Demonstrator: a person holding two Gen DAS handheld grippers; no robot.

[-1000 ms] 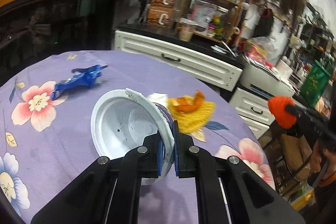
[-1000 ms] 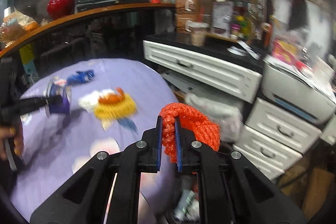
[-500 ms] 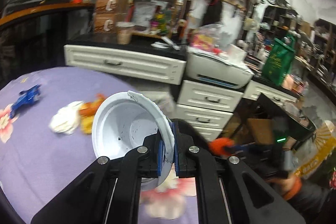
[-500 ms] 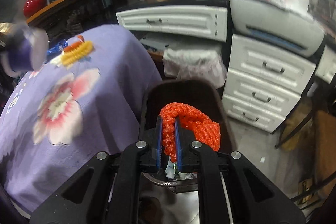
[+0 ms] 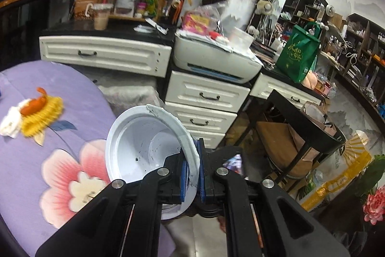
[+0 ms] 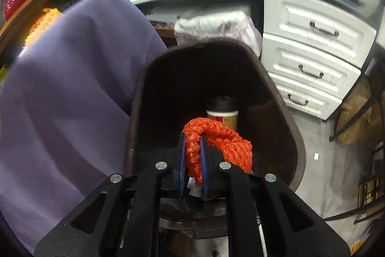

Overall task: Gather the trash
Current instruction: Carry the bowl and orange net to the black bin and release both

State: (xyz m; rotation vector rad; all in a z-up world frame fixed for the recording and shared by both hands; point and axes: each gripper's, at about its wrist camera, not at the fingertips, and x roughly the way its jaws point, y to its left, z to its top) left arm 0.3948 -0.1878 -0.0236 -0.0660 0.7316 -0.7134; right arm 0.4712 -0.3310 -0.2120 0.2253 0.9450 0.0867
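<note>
My left gripper [image 5: 192, 168] pinches the rim of a white cup [image 5: 144, 148], its blue pads [image 5: 184, 177] pressed on either side of the wall, the cup tipped so its empty inside faces the camera, with a few dark specks showing in it; the cup hangs over the right edge of the table [image 5: 36, 160], which wears a purple cloth printed with a pink flower. Near the table's far left edge I see a yellow net [image 5: 42, 116] with an orange scrap [image 5: 33, 106] lying on it and a white wad [image 5: 10, 121] touching its left side. Behind the table stand white drawers [image 5: 207, 98] with a printer [image 5: 214, 59] on top and a green bag [image 5: 297, 54] to its right. My right gripper [image 6: 192, 160] is clamped on a red net [image 6: 216, 139], the bunched mesh squeezed between the pads and bulging out to the right. It hangs over the open mouth of a dark bin [image 6: 284, 112] that stands just beside the draped cloth [image 6: 72, 88]. Deep inside the bin I can make out a paper cup [image 6: 223, 112] with a dark lid, standing upright
</note>
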